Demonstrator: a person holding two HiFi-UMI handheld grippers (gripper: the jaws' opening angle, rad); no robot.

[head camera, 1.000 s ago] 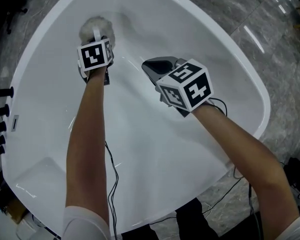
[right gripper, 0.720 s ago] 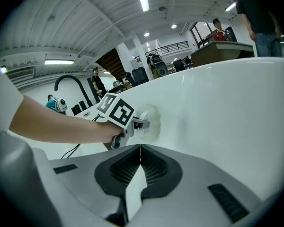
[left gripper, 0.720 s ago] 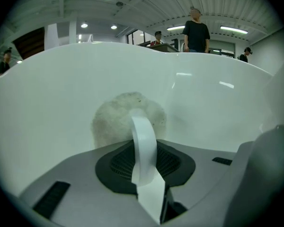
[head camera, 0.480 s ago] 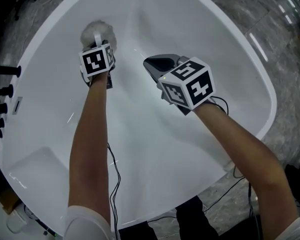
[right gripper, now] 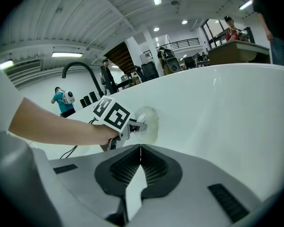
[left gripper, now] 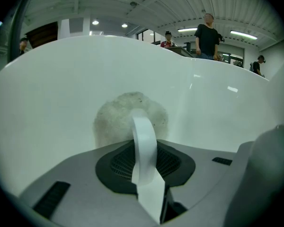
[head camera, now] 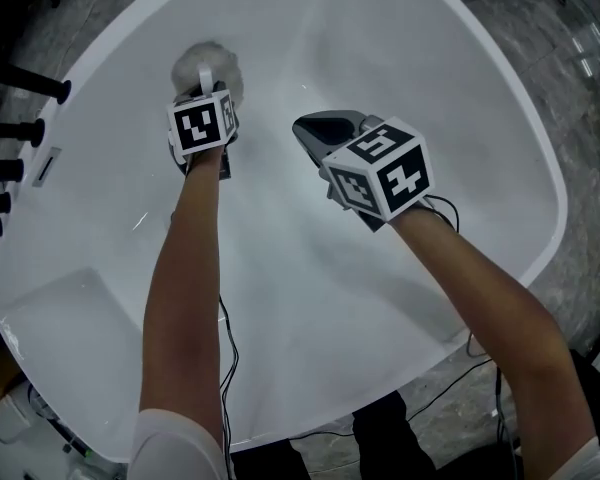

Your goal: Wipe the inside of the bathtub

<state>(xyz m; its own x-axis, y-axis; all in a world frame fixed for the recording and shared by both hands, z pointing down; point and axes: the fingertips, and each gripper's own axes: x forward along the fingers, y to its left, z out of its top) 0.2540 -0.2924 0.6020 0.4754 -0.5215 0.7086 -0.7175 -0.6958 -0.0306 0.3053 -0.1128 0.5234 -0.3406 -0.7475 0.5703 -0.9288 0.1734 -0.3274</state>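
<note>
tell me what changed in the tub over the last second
Little. The left gripper, shut on the strap of the scrubbing pad, carried the pad slightly right in the picture along the bathtub wall. Much of that shift is the view itself turning. The right gripper stayed shut and empty inside the tub.

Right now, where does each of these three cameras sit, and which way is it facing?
Head view: on the person's head, facing steeply down into the bathtub; both forearms and both tongs show.
Left gripper view: on the left tongs, facing the tub wall; its jaws clamp the white strap of the fluffy pad.
Right gripper view: on the right tongs, facing across the tub; jaws closed, empty.
Shared: head and right gripper views both show the left tongs and pad.
</note>
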